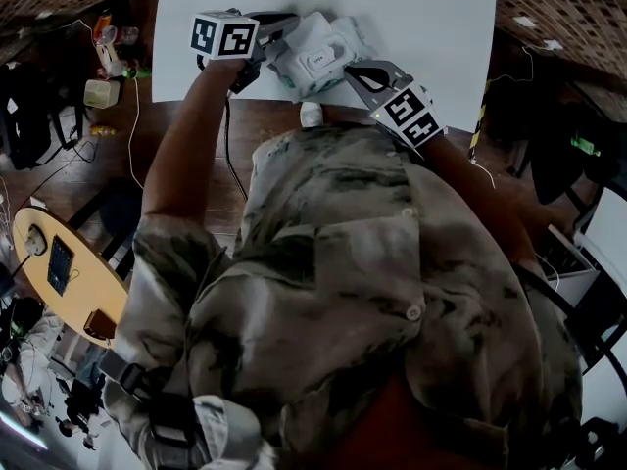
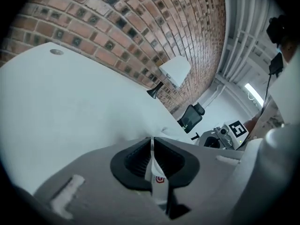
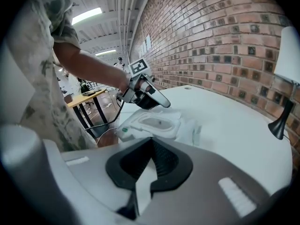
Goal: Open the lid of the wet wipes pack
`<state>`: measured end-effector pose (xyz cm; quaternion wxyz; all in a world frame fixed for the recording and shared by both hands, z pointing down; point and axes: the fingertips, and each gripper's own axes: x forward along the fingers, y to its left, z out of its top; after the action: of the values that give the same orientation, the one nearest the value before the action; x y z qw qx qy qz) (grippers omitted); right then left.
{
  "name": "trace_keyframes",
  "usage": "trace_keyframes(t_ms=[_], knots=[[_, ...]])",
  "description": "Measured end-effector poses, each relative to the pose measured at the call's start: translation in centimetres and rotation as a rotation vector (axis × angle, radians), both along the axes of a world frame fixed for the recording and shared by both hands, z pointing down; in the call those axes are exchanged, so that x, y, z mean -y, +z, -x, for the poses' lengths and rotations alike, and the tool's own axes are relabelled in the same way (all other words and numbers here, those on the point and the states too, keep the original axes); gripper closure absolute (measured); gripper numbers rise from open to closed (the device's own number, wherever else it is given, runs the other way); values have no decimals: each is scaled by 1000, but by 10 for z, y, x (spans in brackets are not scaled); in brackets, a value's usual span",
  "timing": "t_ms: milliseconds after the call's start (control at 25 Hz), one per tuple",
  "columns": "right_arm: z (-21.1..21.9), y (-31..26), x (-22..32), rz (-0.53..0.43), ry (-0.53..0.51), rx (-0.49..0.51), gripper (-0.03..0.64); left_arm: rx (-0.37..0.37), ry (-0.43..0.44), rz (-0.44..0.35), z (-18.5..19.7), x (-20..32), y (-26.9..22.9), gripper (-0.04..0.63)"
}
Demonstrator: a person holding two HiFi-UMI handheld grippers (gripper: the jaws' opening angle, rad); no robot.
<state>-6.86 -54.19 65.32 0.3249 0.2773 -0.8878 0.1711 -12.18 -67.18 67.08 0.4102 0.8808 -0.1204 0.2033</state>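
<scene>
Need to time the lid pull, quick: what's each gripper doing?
Left gripper: shut on the pack edge.
Right gripper: shut; white sliver between the jaws, cannot tell what.

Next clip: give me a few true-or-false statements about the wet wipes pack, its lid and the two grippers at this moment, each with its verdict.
1. The left gripper has its fingers closed on a thin white edge of the wet wipes pack. True.
2. The lid is flipped up. False: it lies flat and closed on the pack.
3. Both grippers are at the same end of the pack. False: the right gripper is at the opposite end from the left one.
4. The pack rests on a white table. True.
5. The wall beside the table is plain white plaster. False: it is a brick wall.
</scene>
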Motion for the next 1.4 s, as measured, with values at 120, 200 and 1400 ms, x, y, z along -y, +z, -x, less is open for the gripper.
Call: trace_keyframes(t_ms=[120,200,1400], knots=[[0,0,-2,7,0,7,618,-18,-17,19,1,-2,-1,568],[-2,0,0,5,-8,3,618,-23,-33,2,2,2,-7,568],[-101,-149,-218,-163,-267,325,614,219,-569,-435,-18,-379,-189,594]])
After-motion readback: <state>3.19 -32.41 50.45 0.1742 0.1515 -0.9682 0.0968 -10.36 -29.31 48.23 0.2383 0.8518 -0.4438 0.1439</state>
